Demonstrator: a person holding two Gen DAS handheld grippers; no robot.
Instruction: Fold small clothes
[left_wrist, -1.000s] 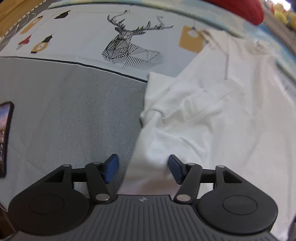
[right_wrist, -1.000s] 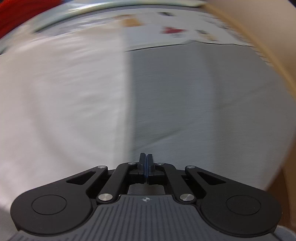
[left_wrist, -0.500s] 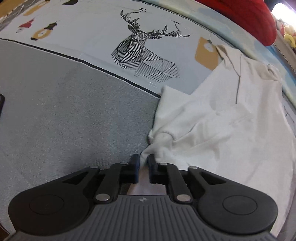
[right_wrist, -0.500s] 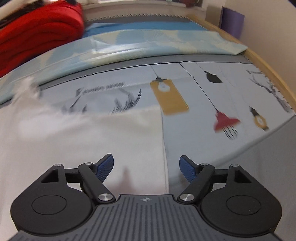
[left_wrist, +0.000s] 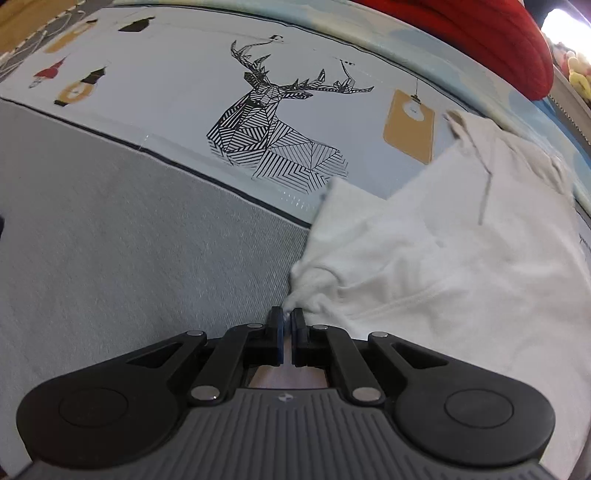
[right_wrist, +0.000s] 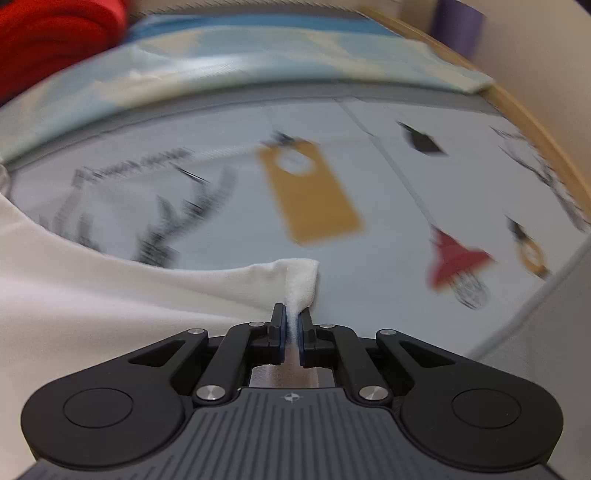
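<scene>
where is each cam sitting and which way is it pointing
Left wrist view: sits on the left tool, looking forward and steeply down at the white garment and the deer print on the bed cover; only the tool's black fingers show, shut on a garment corner.
Right wrist view: sits on the right tool, looking down along its fingers at another corner of the white garment pinched between them, with an orange tag print beyond.
Shared: the garment, the printed cover and the red bedding.
</scene>
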